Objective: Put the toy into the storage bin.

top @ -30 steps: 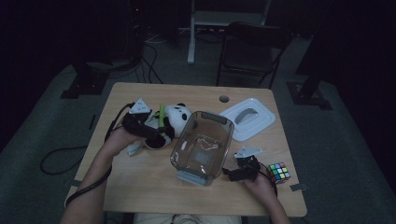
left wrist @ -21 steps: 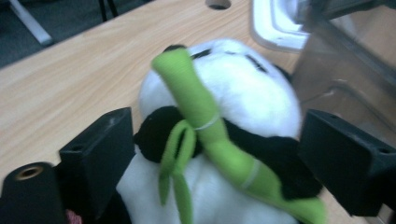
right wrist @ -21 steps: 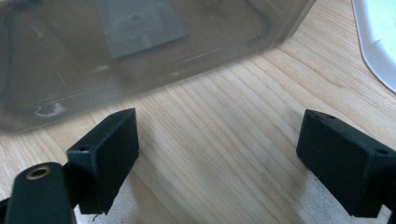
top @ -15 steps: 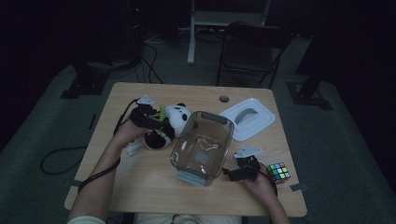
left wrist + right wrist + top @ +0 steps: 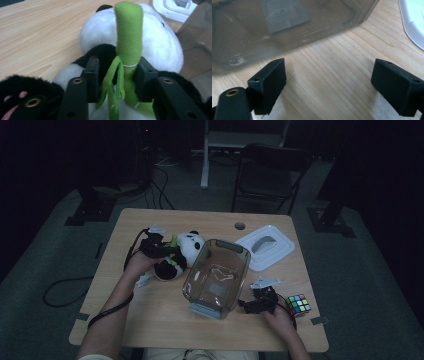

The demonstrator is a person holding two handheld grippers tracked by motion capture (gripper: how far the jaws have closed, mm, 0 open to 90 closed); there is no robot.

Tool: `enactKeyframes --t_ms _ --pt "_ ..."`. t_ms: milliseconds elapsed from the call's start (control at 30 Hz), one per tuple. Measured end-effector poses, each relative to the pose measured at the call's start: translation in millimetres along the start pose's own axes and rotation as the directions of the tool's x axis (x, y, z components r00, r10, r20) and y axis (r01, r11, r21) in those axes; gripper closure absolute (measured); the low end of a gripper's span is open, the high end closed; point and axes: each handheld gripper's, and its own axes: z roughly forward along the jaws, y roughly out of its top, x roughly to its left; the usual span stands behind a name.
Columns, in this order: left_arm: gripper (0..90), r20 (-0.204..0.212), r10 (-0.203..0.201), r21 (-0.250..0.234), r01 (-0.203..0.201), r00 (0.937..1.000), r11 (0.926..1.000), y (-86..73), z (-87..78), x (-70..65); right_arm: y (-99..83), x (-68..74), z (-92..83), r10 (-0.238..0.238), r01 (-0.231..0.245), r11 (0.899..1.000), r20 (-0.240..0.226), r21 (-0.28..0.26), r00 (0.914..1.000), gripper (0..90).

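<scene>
**Two hand-held grippers, one panda about to travel**

Two hand-held grippers are in play, and the action sits left of centre in the high view. The left hand-held gripper [image 5: 161, 251] is down on the plush panda [image 5: 181, 254], which lies on the desk [image 5: 150, 320] touching the left wall of the clear container [image 5: 217, 277]. In the left gripper view the jaws have just been closing: they straddle the panda's green bamboo stalk [image 5: 128, 37], with the right pad against the stalk and the left one pressing into the black fur beside the loose green leaf. That looks like a grip taking hold on the toy.

Now the relation that matters: the stalk runs straight up the middle of that view, in line with the jaws, and the open container lies immediately right of the panda in the high view. A short lift and carry to the right should do it, I'd judge.

The right hand-held gripper [image 5: 260, 302] sits at lower right, jaws spread wide over bare wood, nothing between them, close to the container's near corner. The puzzle cube [image 5: 298, 304] waits just right of it, and the white lid [image 5: 265, 247] lies at upper right.
</scene>
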Motion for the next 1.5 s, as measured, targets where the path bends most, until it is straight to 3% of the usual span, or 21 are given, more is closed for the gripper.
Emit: enactKeyframes --t_ms 233,533,767,933,1167,1267,1367,1433,1500 --pt "69.0 -0.007 -0.074 -0.036 0.074 0.9972 0.9966 -0.3 -5.3 2.3 0.6 1.9 0.3 -0.005 0.005 1.000 -0.003 -0.002 1.0000 12.1" --pt "70.0 -0.024 -0.097 -0.078 0.095 0.9950 0.9924 3.0 -24.1 6.2 4.8 13.9 4.4 -0.026 0.026 1.000 -0.017 0.000 0.9995 12.1" --pt "69.9 -0.032 -0.102 -0.106 0.098 0.9943 0.9895 10.7 -41.7 6.2 7.5 19.3 7.6 -0.017 0.017 1.000 -0.015 -0.003 0.9997 12.1" --pt "69.8 -0.074 -0.097 -0.123 0.087 0.9925 0.9886 24.6 -61.8 3.7 17.8 29.5 17.6 0.015 -0.015 1.000 -0.017 -0.009 0.9997 11.8" --pt "69.8 -0.129 -0.075 -0.140 0.057 0.9889 0.9886 41.0 -77.7 -4.4 31.9 41.6 28.0 0.070 -0.070 0.998 0.029 -0.008 0.9971 10.7" --pt "69.8 -0.163 -0.063 -0.154 0.037 0.9846 0.9873 52.0 -86.6 -7.8 43.6 53.7 37.9 0.083 -0.083 0.997 0.055 -0.006 0.9950 10.7" --pt "69.8 -0.176 -0.078 -0.180 0.046 0.9814 0.9827 59.0 -95.9 -5.0 51.9 61.3 46.9 0.075 -0.075 0.997 0.056 -0.001 0.9956 10.7" --pt "69.8 -0.162 -0.103 -0.211 0.067 0.9814 0.9751 62.6 -103.3 -2.5 56.4 65.7 51.0 0.074 -0.074 0.997 0.050 -0.009 0.9960 10.6" --pt "69.8 -0.148 -0.103 -0.232 0.067 0.9836 0.9705 66.7 -110.7 -3.7 61.5 69.5 54.2 0.087 -0.086 0.996 0.043 -0.016 0.9953 10.7"
